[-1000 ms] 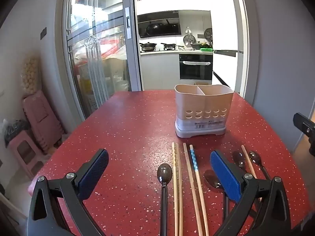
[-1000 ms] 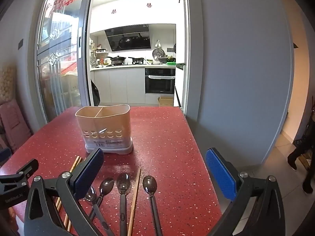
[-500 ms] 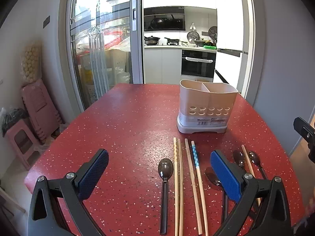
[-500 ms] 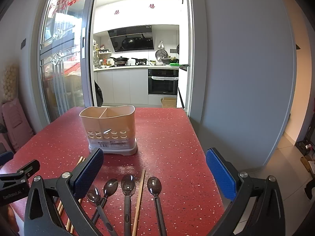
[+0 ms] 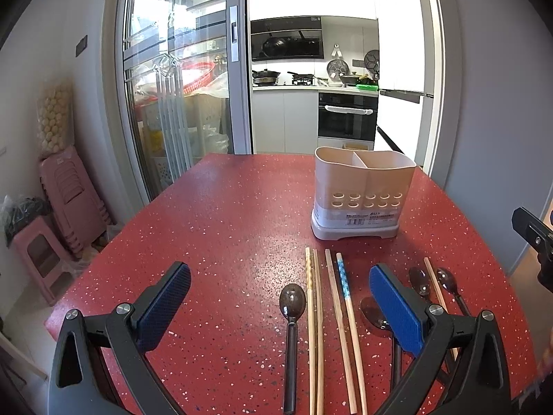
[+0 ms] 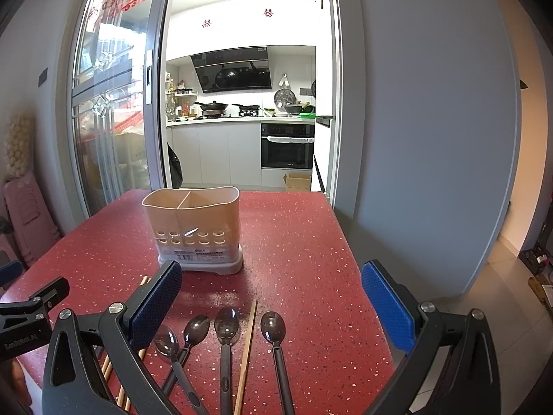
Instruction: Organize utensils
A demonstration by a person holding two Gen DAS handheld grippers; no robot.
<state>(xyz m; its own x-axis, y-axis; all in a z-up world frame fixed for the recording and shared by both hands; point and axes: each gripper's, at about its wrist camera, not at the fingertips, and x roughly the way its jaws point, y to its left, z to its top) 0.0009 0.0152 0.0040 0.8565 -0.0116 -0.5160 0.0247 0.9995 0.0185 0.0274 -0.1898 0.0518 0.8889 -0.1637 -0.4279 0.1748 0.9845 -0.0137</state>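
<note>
Nearest the left wrist camera, the left gripper (image 5: pixel 280 287) hangs above the red speckled table (image 5: pixel 221 214) with its jaws spread wide and nothing between them; its blue right pad (image 5: pixel 395 307) covers part of a dark spoon (image 5: pixel 373 313) lying behind it. Between the fingers lie another dark spoon (image 5: pixel 292 302), a pair of plain wooden chopsticks (image 5: pixel 312 311) touching side by side, and a second pair (image 5: pixel 340 297), one stick of which has a blue patterned end. All of these run off the bottom edge of the view, so their near ends cannot be seen.

The right gripper (image 6: pixel 271 290) is likewise wide open and empty above the table's right part. Below it four dark spoons (image 6: pixel 226 323) lie in a row with a single chopstick (image 6: pixel 247 339) between the third and fourth; the two leftmost spoons cross at their handles and are partly hidden by the left finger (image 6: pixel 155 302). Chopstick tips (image 6: pixel 144 280) peek out behind that finger, the rest hidden. At the far left edge a black piece of the other gripper (image 6: pixel 31 306) juts in, cut off.

Farther back stands the beige utensil holder (image 5: pixel 363 192), upright, with two compartments and rows of round holes low on its front wall. Its inside floor is out of sight, and a small pale streak on its front in the right view is too small to identify.

Beyond the table are a sliding glass door (image 5: pixel 172 86) and a kitchen with a black oven (image 6: pixel 287 145)
</note>
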